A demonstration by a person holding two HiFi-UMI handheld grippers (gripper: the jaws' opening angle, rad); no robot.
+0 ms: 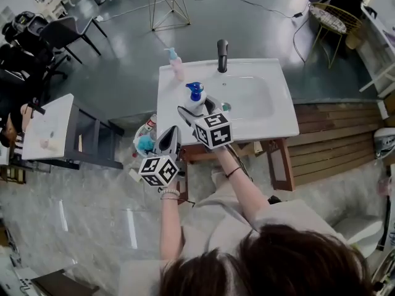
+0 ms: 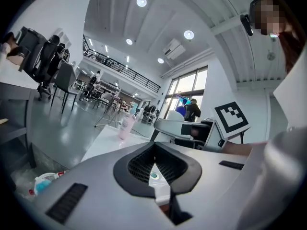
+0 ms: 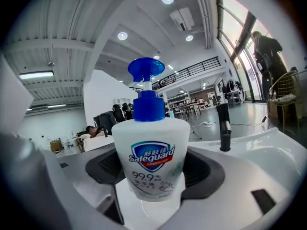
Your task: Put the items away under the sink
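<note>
A white Safeguard soap bottle (image 1: 195, 97) (image 3: 152, 152) with a blue pump stands upright at the front left of the white sink counter (image 1: 176, 113). My right gripper (image 1: 197, 108) (image 3: 153, 178) is shut on the bottle's body, one jaw on each side. My left gripper (image 1: 172, 132) (image 2: 154, 150) hovers just off the counter's front left corner, shut and holding nothing. A pink bottle (image 1: 177, 66) (image 2: 125, 126) stands at the counter's back left.
A black faucet (image 1: 222, 55) (image 3: 223, 128) rises behind the basin (image 1: 253, 97). A bag of bottles (image 1: 145, 142) (image 2: 43, 183) sits on the floor left of the sink. A wooden frame (image 1: 278, 159) shows beneath the counter. A white side table (image 1: 52, 128) stands farther left.
</note>
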